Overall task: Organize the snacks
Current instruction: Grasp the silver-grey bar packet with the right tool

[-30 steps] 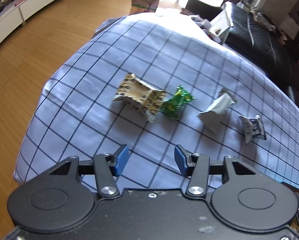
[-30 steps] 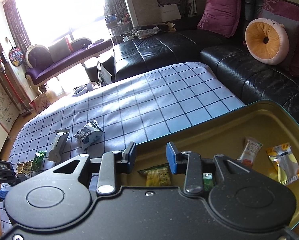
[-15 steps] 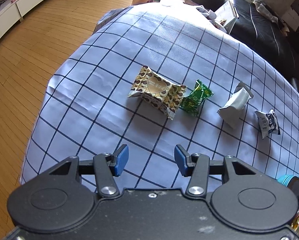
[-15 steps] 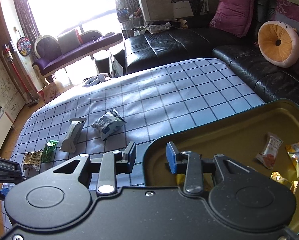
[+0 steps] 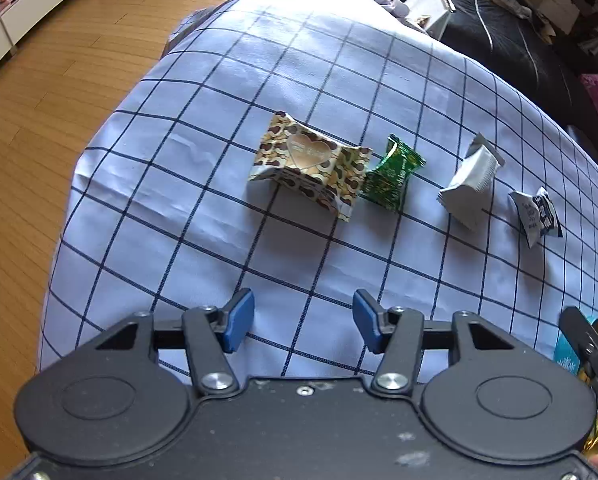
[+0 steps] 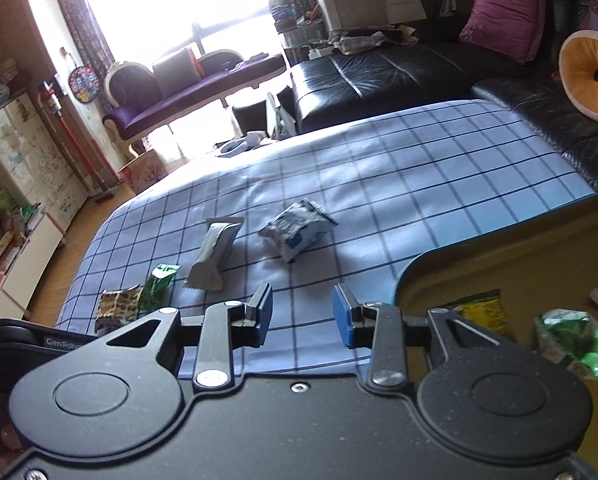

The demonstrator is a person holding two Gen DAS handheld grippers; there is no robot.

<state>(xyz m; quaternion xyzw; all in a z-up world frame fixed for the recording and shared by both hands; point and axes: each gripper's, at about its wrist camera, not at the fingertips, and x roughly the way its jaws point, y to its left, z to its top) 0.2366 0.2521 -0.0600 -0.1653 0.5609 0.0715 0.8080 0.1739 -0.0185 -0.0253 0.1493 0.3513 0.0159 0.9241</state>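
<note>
Four wrapped snacks lie in a row on the checked tablecloth [image 5: 203,184]: a brown heart-patterned pack [image 5: 309,164], a green pack [image 5: 393,178] touching it, a silver pack [image 5: 471,184] and a white-and-blue pack [image 5: 537,212]. My left gripper [image 5: 303,326] hovers over the cloth just short of the brown pack; its jaws are opening with nothing between them. My right gripper [image 6: 303,316] stands open and empty over the cloth, left of the gold tin [image 6: 511,272], with the silver pack [image 6: 215,256] and white-and-blue pack [image 6: 297,232] ahead of it.
The tin holds several snacks, among them a green pack [image 6: 571,340] and a yellow-green one [image 6: 479,312]. A black leather sofa [image 6: 379,76] with cushions runs behind and right of the table. Wooden floor [image 5: 39,92] lies beyond the table's left edge.
The left gripper came down closer to the brown pack and its jaws spread wider. The right gripper swung left, off the tin and over the cloth, jaws unchanged.
</note>
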